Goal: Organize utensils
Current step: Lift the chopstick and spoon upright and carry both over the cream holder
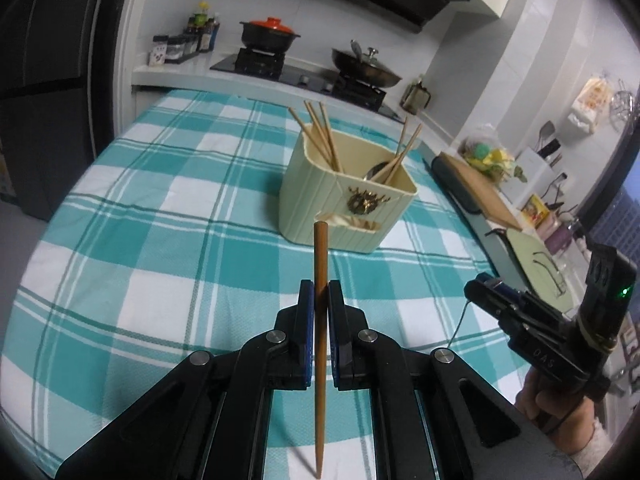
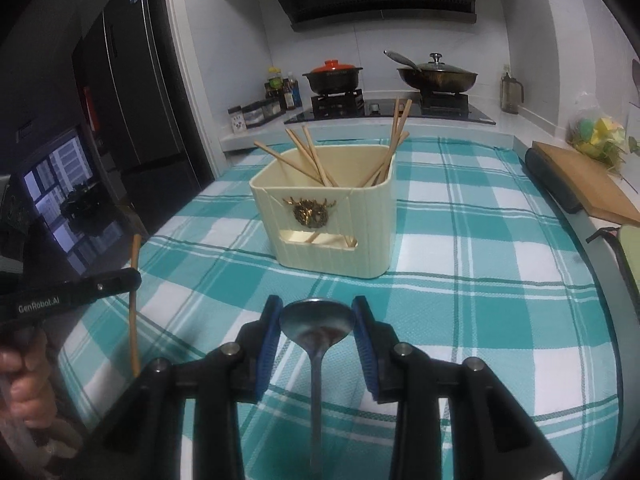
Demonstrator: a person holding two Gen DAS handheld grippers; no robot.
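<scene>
The left gripper [image 1: 320, 300] has its fingers pinched tight on a slim wooden chopstick [image 1: 320, 320], gripping it partway along so it stands nearly upright with its blunt end above the fingers and its tapered tip below, a hold that looks ready for dropping it in point first. The right gripper [image 2: 317, 320] has its fingers narrowed around the bowl of a shiny metal spoon [image 2: 316, 324], the thin handle trailing back beneath; whether the pads truly press the bowl is hard to tell. Ahead of both pairs of fingers, on the teal checked cloth [image 2: 480, 300] over the surface, stands the cream ribbed plastic holder [image 2: 324, 240], squarish, already bristling with chopsticks.
</scene>
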